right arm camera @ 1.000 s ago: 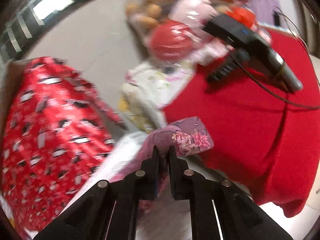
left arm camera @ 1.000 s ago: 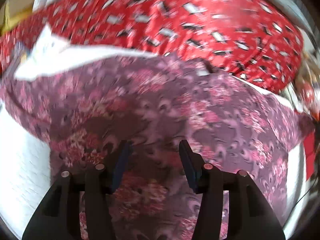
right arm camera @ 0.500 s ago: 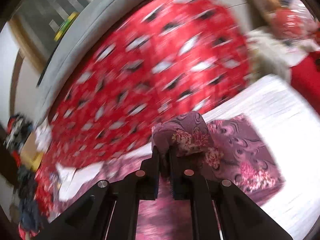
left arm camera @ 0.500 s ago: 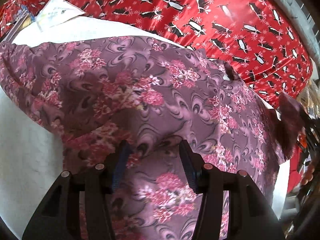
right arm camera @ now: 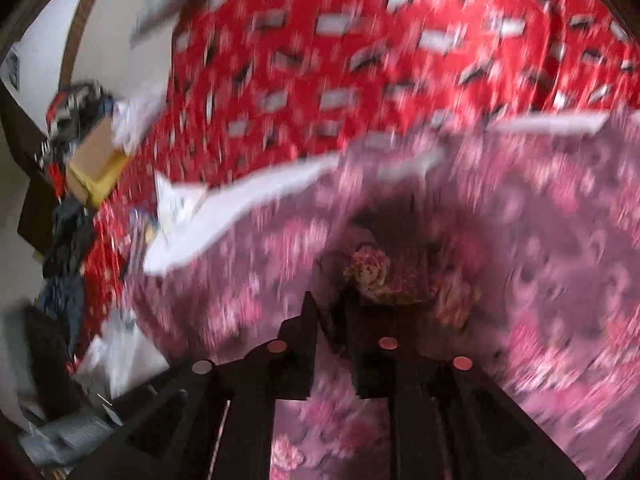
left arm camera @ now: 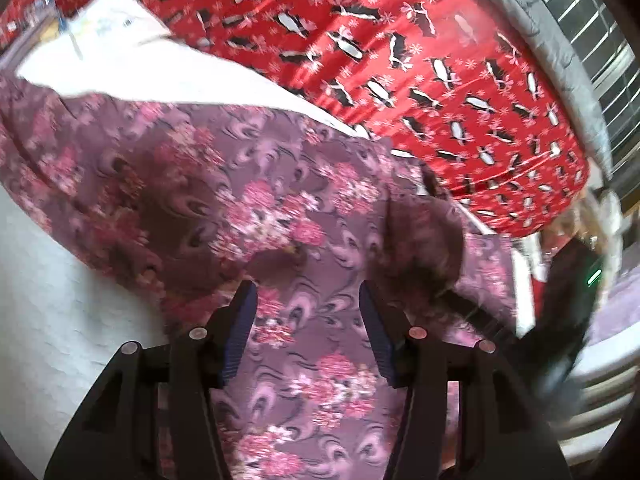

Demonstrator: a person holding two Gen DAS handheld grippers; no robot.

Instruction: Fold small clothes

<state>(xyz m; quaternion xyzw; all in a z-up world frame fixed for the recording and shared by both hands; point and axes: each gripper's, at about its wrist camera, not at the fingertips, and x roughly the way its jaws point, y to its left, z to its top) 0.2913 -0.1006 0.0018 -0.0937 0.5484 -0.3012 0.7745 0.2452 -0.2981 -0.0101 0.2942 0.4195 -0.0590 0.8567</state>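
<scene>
Your left gripper (left arm camera: 306, 300) is hovering over the mauve floral-print garment (left arm camera: 248, 208) with its two blue-padded fingers (left arm camera: 240, 332) standing wide apart, and nothing is sitting between them. The cloth is lying spread beneath and ahead of those fingers on the white textured bed sheet (left arm camera: 60, 320), which is showing to their left. Beyond the garment, the red penguin-patterned blanket (left arm camera: 420, 60) is filling the far side. Your right gripper (right arm camera: 332, 312) is pinching a bunched fold of that same garment (right arm camera: 540, 260), its fingers nearly together on the fabric, with the rest of the cloth lying ahead and to its right. The right wrist view is blurring heavily. To the right gripper's left, a brown cardboard box (right arm camera: 94, 156) is resting against the blanket (right arm camera: 320, 60).
</scene>
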